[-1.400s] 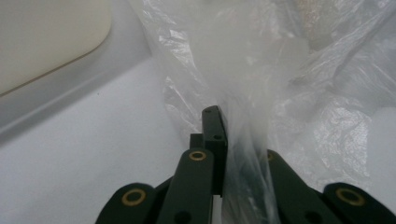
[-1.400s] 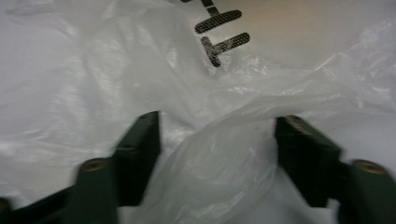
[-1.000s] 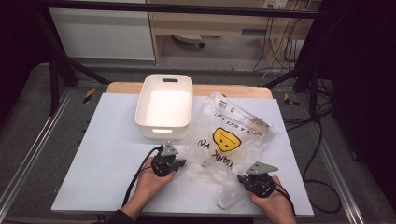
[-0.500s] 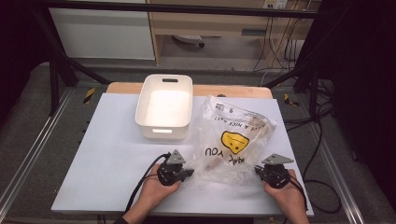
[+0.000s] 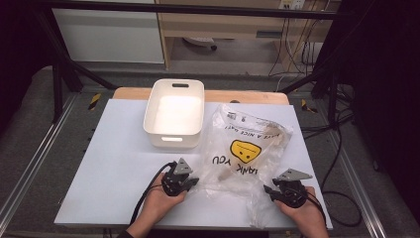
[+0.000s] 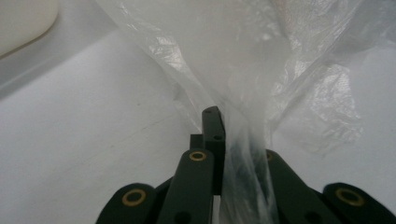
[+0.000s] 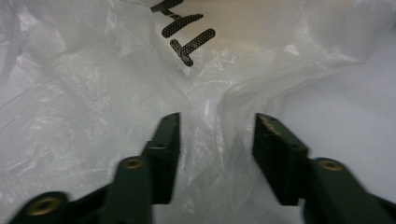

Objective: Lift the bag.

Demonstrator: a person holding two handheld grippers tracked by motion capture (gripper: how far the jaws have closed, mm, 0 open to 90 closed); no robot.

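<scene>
A clear plastic bag [image 5: 245, 148] printed with a yellow smiley and black letters lies on the white table [image 5: 114, 163], its mouth toward the near edge. My left gripper [image 5: 194, 182] is at the bag's near left corner. In the left gripper view, this gripper [image 6: 218, 128] is shut on a fold of the bag [image 6: 261, 60]. My right gripper [image 5: 270, 191] sits at the near right corner. In the right gripper view it [image 7: 217, 126] stands open, with crumpled film of the bag [image 7: 116, 84] bunched between the jaws.
A white plastic tub [image 5: 174, 113] with handle slots stands behind the left gripper, just left of the bag; its corner [image 6: 23, 18] appears in the left gripper view. Bare tabletop stretches to the left. Cables trail from both grippers toward the near edge.
Both grippers have drawn back toward the near edge. The right one has also swung out to the right. The bag's near end is now spread wider between them.
</scene>
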